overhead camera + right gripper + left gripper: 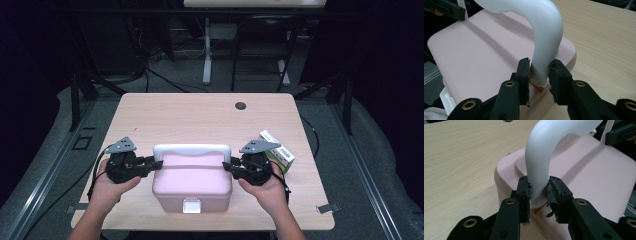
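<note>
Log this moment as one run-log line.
left gripper: shut on white handle | right gripper: shut on white handle | pink box: on table, lid closed | small carton: beside right gripper

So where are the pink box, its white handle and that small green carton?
pink box (192,182): high view, lid top.
white handle (541,157): left gripper view, curved upright part.
green carton (281,154): high view, top face.

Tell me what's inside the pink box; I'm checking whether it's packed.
The pink box is closed, so its contents are hidden. On top, the white handle is clamped at each end by the left gripper and right gripper.
</note>
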{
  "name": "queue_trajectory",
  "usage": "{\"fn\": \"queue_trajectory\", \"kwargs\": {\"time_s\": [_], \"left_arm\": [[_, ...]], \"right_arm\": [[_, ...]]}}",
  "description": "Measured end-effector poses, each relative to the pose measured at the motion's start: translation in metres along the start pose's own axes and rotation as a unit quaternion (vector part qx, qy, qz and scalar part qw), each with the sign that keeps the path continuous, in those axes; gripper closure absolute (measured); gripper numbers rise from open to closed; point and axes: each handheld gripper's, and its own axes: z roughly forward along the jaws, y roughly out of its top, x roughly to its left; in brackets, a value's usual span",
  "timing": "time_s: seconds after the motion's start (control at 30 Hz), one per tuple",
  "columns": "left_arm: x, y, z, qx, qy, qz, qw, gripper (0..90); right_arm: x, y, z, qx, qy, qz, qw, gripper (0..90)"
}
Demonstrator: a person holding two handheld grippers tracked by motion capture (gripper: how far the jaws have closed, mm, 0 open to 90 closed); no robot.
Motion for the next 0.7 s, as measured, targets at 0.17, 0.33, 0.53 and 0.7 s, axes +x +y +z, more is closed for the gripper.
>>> {"fn": "queue_trajectory", "kwargs": {"time_s": [0.17, 0.33, 0.53, 0.7], "left_arm": [[-0.0013, -0.0004, -0.0024, 0.0, -0.001, 0.0, 1.0, 73.3], [-0.0024, -0.0002, -0.0033, 0.004, 0.002, -0.003, 1.0, 73.5], [-0.0021, -0.0001, -0.0051, 0.008, -0.006, -0.006, 0.9999, 73.6], [-0.0035, 0.0006, -0.0078, 0.005, -0.004, -0.003, 1.0, 73.6]], "right_arm": [[0.0002, -0.0004, -0.0017, -0.001, 0.004, -0.002, 1.0, 72.9], [0.0009, -0.0007, -0.0022, -0.002, 0.003, -0.006, 1.0, 73.3], [0.0013, -0.0006, -0.0032, -0.001, 0.008, -0.007, 0.9999, 73.7], [0.0034, 0.0003, -0.0056, -0.004, 0.012, -0.007, 0.9999, 73.7]]}}
